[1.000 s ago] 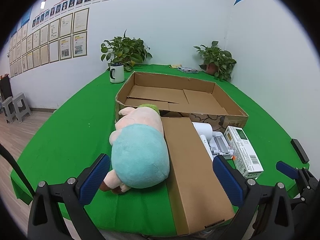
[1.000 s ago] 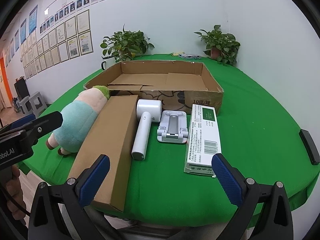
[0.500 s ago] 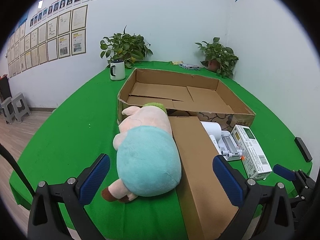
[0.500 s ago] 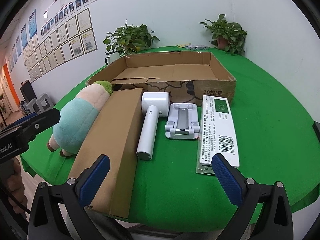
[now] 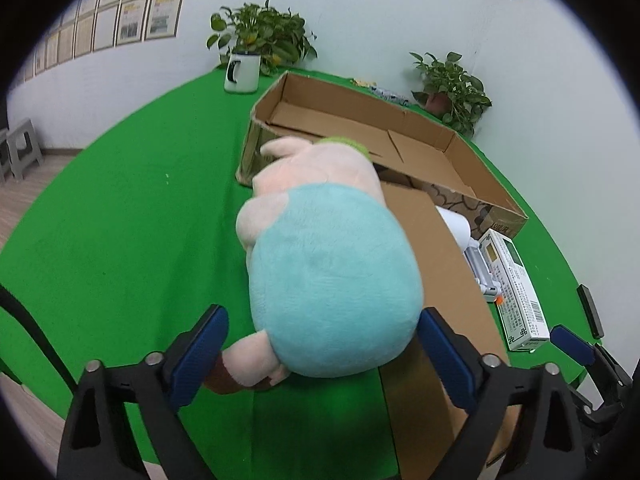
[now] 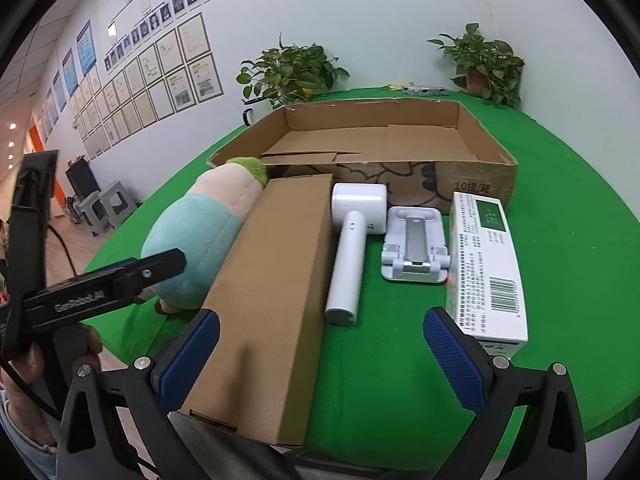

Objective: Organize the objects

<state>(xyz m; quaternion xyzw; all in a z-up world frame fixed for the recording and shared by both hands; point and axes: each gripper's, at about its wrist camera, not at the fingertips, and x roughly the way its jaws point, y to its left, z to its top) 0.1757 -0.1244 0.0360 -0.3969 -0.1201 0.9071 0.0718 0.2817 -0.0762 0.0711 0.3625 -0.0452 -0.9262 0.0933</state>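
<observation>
From the left wrist view, my left gripper [image 5: 320, 344] stands wide open, holding nothing, with the teal rear of the plush toy [image 5: 328, 264] between the two blue pads [image 5: 200, 354] but not yet touched by either, as far as I can tell. The toy lies on the green table [image 5: 120, 220], its head at the near wall of the open cardboard tray [image 5: 384, 136] and its right side against the long brown carton [image 5: 436, 280]. To do this step well, I judge that I should advance until the pads flank the widest part of the body, not the small foot at the near end, then close slowly; the plush will compress, so a deep bite is advisable before lifting over the tray wall. The right pad must pass between toy and carton without snagging the carton edge. From the right wrist view, my right gripper [image 6: 320, 354] is also fully open and empty, hovering over the near end of the carton [image 6: 272, 300]. Count in this view: one plush toy [image 6: 200, 248], one long carton, one white handheld device [image 6: 352, 240], one white folding stand [image 6: 414, 248], one green-and-white printed box [image 6: 486, 268], one tray [image 6: 400, 136], two potted plants on the far side. The left view adds one white mug [image 5: 242, 72].
</observation>
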